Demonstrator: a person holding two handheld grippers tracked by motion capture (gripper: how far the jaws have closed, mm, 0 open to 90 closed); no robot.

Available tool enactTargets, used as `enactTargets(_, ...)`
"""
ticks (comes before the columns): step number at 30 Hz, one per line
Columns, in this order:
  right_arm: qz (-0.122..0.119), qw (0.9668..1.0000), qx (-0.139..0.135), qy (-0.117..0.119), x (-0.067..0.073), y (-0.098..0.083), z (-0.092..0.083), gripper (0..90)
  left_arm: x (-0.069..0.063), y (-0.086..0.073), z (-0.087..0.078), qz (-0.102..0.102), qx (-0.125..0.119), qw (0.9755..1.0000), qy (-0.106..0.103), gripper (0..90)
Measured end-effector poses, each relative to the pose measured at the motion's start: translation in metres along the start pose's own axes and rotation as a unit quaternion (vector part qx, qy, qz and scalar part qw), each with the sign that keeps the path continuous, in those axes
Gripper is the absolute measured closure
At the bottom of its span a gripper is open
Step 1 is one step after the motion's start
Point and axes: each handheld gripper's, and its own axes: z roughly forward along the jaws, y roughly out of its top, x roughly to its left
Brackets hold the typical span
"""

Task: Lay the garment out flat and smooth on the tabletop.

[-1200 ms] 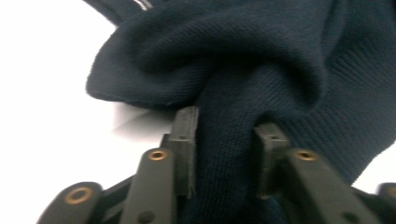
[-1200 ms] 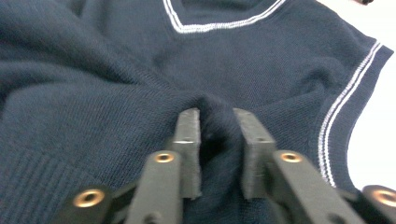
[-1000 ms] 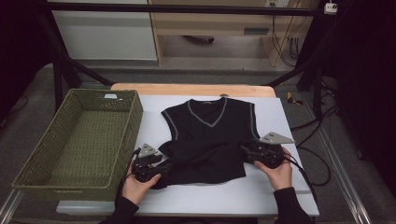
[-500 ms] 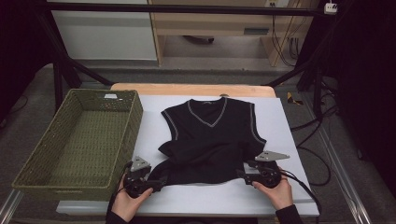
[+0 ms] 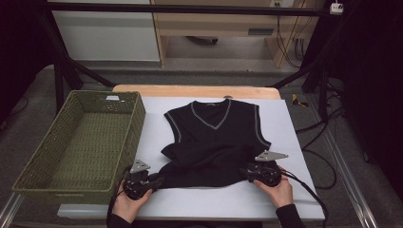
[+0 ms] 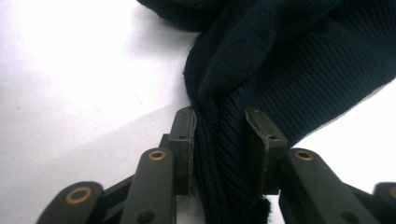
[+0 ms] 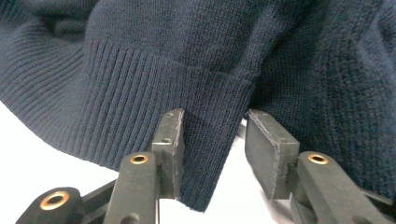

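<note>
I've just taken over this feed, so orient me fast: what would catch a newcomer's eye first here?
A black V-neck vest lies mid-table, its lower half rumpled toward the near edge. The left gripper pinches the bunched ribbed hem, while the right gripper straddles a hem corner, its jaws having just been closing. A green woven basket sits to the left.

Since the earlier pictures, both hands have drawn back toward the near table edge, taking the left gripper (image 5: 157, 180) and right gripper (image 5: 243, 171) from the middle of the vest (image 5: 214, 142) to its bottom corners. The hem, which lay bunched and folded up, is now pulled nearer the edge. Both pairs of jaws have just been closing: the left now pinches a bunched fold of ribbed hem, while the right has the hem corner between pads with a gap showing.
</note>
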Motion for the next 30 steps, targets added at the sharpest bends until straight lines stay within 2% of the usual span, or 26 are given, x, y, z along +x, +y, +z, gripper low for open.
enactTargets(3, 0.005, 1.0, 0.003, 0.002, 0.001, 0.0, -0.001, 74.6, -0.002, 0.0, -0.001, 0.002, 0.002, 1.0, -0.001, 67.2)
enactTargets(4, 0.013, 0.9998, 0.008, 0.01, 0.001, 0.0, -0.003, 81.4, -0.003, 0.0, -0.002, 0.003, 0.003, 1.0, -0.001, 67.3)
enactTargets(5, 0.025, 0.9995, 0.014, 0.009, 0.002, 0.0, -0.005, 84.0, -0.004, 0.0, -0.003, 0.003, 0.002, 1.0, -0.004, 67.4)
enactTargets(6, 0.035, 0.9991, 0.021, 0.012, 0.004, 0.0, -0.009, 84.8, -0.005, 0.0, -0.005, 0.004, 0.002, 1.0, -0.007, 67.5)
enactTargets(8, 0.039, 0.9986, 0.027, 0.022, 0.005, -0.001, -0.018, 85.3, -0.008, 0.0, -0.011, 0.008, -0.001, 0.9999, -0.015, 67.6)
enactTargets(13, 0.044, 0.9979, -0.017, 0.045, 0.008, -0.009, -0.072, 85.6, -0.018, -0.005, -0.028, 0.014, -0.01, 0.9989, -0.045, 67.5)
enactTargets(16, 0.051, 0.9975, -0.02, 0.044, 0.006, -0.022, -0.098, 85.6, -0.021, -0.012, -0.033, 0.022, -0.02, 0.9976, -0.062, 61.9)
enactTargets(19, 0.067, 0.9976, -0.003, 0.016, -0.002, -0.037, -0.11, 85.1, -0.018, -0.013, -0.032, 0.019, -0.028, 0.998, -0.054, 50.4)
enactTargets(21, 0.081, 0.9963, 0.016, 0.023, -0.008, -0.046, -0.108, 81.9, -0.014, -0.013, -0.029, 0.014, -0.021, 0.9986, -0.047, 41.8)
enactTargets(22, 0.084, 0.996, 0.016, 0.025, -0.009, -0.049, -0.107, 75.8, -0.014, -0.013, -0.025, 0.008, -0.014, 0.9985, -0.051, 41.1)
enactTargets(23, 0.077, 0.9968, 0.015, 0.016, -0.01, -0.052, -0.104, 67.1, -0.014, -0.014, -0.022, 0.008, -0.01, 0.9985, -0.053, 40.0)
enactTargets(24, 0.072, 0.9972, 0.018, 0.008, -0.01, -0.052, -0.103, 63.8, -0.015, -0.015, -0.019, 0.009, -0.003, 0.9985, -0.054, 38.8)
enactTargets(26, 0.065, 0.9979, -0.003, -0.005, -0.011, -0.05, -0.103, 51.4, -0.017, -0.016, -0.013, 0.018, 0.007, 0.9986, -0.049, 38.4)
enactTargets(27, 0.066, 0.9978, -0.008, -0.005, -0.012, -0.047, -0.103, 51.7, -0.018, -0.015, -0.011, 0.022, 0.009, 0.9987, -0.044, 38.5)
enactTargets(29, 0.066, 0.9976, -0.022, -0.004, -0.013, -0.041, -0.1, 46.1, -0.017, -0.013, -0.006, 0.025, 0.008, 0.9993, -0.028, 38.9)
enactTargets(30, 0.058, 0.9979, -0.026, -0.008, -0.014, -0.038, -0.096, 45.9, -0.015, -0.012, -0.004, 0.024, 0.008, 0.9994, -0.025, 40.6)
